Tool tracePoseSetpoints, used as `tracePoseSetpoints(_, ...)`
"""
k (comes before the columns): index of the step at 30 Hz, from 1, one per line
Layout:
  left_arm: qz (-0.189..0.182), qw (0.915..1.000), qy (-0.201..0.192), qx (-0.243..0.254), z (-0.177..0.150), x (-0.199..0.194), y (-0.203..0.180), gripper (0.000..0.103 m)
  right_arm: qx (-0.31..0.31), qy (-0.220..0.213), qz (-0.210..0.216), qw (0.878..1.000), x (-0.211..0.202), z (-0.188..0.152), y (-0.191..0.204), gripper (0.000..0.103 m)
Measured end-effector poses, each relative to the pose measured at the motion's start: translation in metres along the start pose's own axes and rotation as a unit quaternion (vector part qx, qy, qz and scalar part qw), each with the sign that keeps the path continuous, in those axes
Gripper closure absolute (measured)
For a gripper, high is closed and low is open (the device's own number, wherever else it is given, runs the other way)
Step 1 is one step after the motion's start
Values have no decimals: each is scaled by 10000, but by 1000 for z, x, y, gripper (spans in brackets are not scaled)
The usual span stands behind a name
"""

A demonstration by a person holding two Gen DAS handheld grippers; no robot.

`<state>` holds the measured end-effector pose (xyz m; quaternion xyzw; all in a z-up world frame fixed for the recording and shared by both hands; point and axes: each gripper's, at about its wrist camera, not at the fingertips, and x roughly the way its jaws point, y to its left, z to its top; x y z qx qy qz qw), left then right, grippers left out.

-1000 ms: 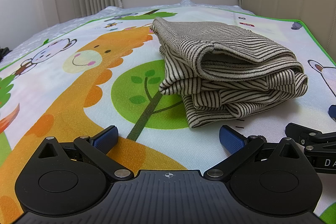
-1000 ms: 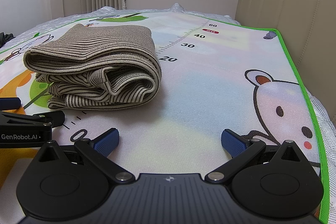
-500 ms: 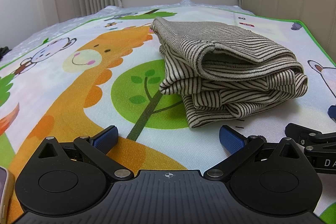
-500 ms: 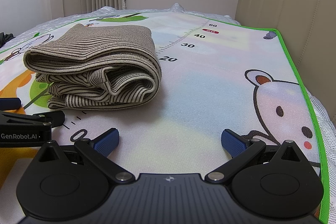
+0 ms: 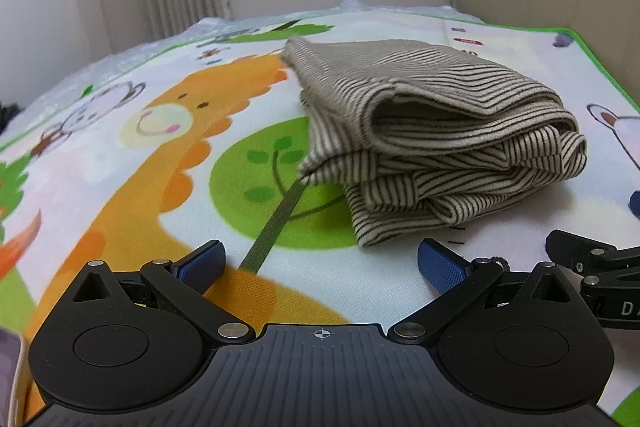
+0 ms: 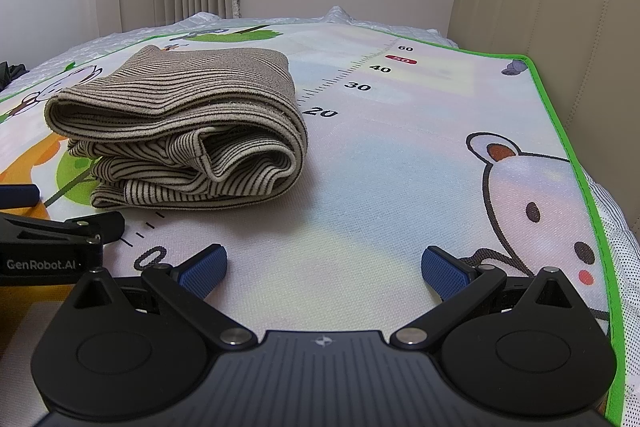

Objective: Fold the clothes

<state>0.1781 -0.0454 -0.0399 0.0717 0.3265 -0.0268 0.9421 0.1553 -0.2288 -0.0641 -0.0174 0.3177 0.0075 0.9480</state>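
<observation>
Striped garment [image 5: 436, 147] lay folded in a thick bundle on the cartoon play mat [image 5: 160, 187], its layered edges facing both cameras and its top flap bulging loose (not pressed flat). Left gripper [image 5: 320, 263] and right gripper [image 6: 324, 267] each sat low on the mat just short of the bundle, jaws spread wide and holding nothing, the right one off to the bundle's right side. Judging from the slack top layer, any nudge or a one-sided pinch could have slid the layers apart and undone the fold.
</observation>
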Motion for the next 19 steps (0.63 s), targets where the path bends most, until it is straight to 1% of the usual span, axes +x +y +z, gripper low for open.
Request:
tracePoseSetpoints(2, -95, 9998, 122, -94, 3, 1, 3, 0, -7, 2, -2, 10000, 0, 0, 0, 0)
tracePoseSetpoints(3, -165, 9993, 248, -234, 4, 0, 7, 0, -5, 1, 0, 10000, 0, 0, 0, 0)
tracePoseSetpoints(6, -207, 9973, 526, -469, 3, -8, 11, 0, 5, -4, 10, 10000, 0, 1, 0, 0)
tracePoseSetpoints(9, -28, 9978, 448, -488, -4, -15, 5, 0, 1, -5, 6, 10000, 0, 1, 0, 0)
tracePoseSetpoints(15, -74, 9974, 388, -603, -6, -18, 9, 0, 5, -5, 4, 10000, 0, 1, 0, 0)
tracePoseSetpoints(19, -47, 9978, 343, -570, -6, -19, 8, 0, 17, -6, 12, 10000, 0, 0, 0, 0)
